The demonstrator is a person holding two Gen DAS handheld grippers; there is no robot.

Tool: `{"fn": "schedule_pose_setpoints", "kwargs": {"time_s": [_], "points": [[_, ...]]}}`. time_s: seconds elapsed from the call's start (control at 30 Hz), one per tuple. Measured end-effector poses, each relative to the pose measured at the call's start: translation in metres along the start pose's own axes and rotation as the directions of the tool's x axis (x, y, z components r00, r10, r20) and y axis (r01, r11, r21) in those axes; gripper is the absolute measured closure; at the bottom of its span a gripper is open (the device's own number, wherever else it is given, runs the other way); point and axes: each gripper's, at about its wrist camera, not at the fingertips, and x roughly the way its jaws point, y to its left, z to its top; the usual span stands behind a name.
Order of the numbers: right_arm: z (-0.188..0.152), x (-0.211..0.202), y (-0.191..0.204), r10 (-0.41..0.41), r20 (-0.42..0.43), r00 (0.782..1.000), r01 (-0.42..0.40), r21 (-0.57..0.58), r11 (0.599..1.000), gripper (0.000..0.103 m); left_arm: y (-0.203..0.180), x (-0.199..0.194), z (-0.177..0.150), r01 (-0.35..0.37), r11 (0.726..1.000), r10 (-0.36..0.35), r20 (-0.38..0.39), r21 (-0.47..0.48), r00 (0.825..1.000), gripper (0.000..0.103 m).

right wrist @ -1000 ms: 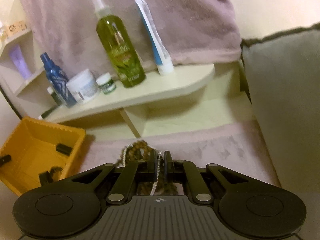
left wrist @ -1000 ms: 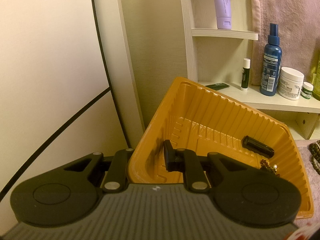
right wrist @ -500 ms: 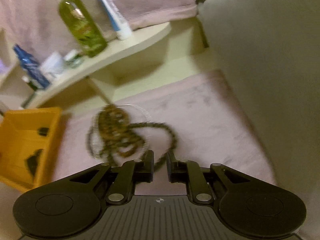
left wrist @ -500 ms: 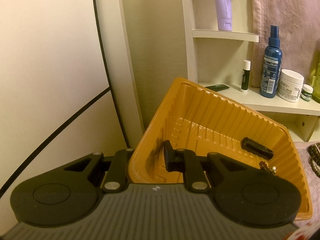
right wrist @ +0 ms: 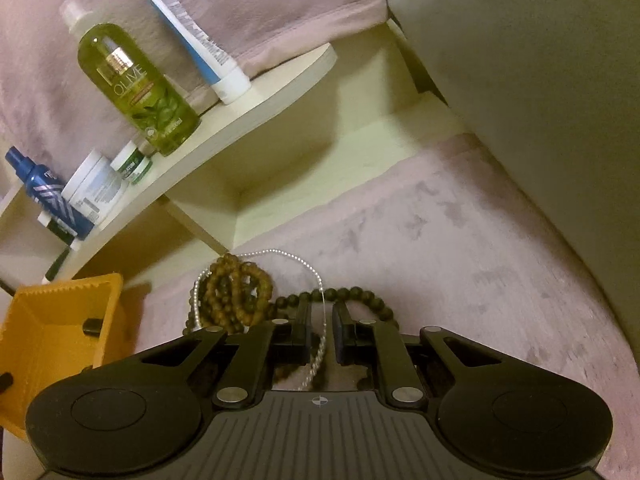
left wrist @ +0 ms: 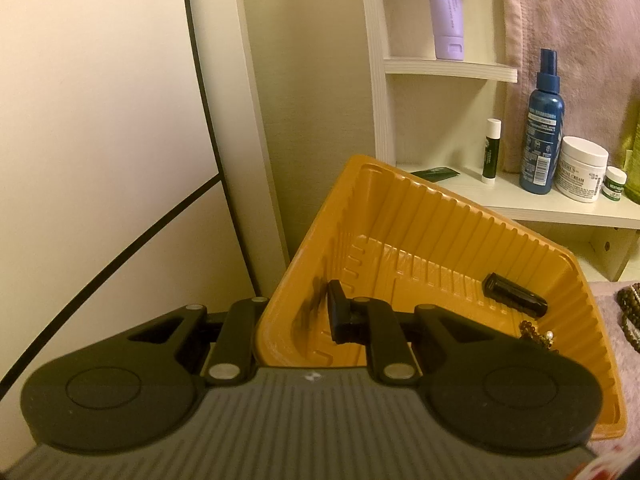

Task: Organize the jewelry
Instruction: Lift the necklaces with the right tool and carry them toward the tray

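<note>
My left gripper (left wrist: 296, 316) is shut on the near left wall of an orange plastic tray (left wrist: 420, 232), which is tilted up. Inside the tray lie a black tube (left wrist: 514, 289) and a small beaded piece (left wrist: 536, 332). My right gripper (right wrist: 321, 320) is open, low over a pile of jewelry on the pink cloth: brown bead bracelets (right wrist: 236, 292), a dark bead strand (right wrist: 360, 298) and a thin silver chain (right wrist: 316, 280) that runs between the fingers. The tray also shows at the left of the right wrist view (right wrist: 52, 344).
A white shelf (right wrist: 240, 120) behind holds an olive green bottle (right wrist: 136, 88), a white and blue tube (right wrist: 192, 36), a blue spray bottle (left wrist: 542, 128), a white cream jar (left wrist: 580, 168) and a lip balm stick (left wrist: 491, 150). A grey cushion (right wrist: 540, 80) stands at the right.
My right gripper let go of the jewelry, which now lies on the cloth, and moved back low over it with the fingers spread wider. The left gripper and tray stayed nearly still.
</note>
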Motion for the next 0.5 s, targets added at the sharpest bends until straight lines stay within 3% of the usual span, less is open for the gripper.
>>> {"fn": "schedule_pose_setpoints", "kwargs": {"time_s": [0.1, 0.5], "points": [[0.001, -0.005, 0.004, -0.002, 0.018, 1.0, 0.003, -0.038, 0.999, 0.101, 0.0, 0.0, 0.0, 0.001, 1.0, -0.001, 0.0, -0.001, 1.0, 0.088], [0.027, -0.06, 0.058, 0.213, 0.068, 0.975, -0.205, -0.108, 0.973, 0.101, 0.001, 0.0, -0.001, 0.004, 1.0, -0.004, 0.003, -0.007, 1.0, 0.088]]}}
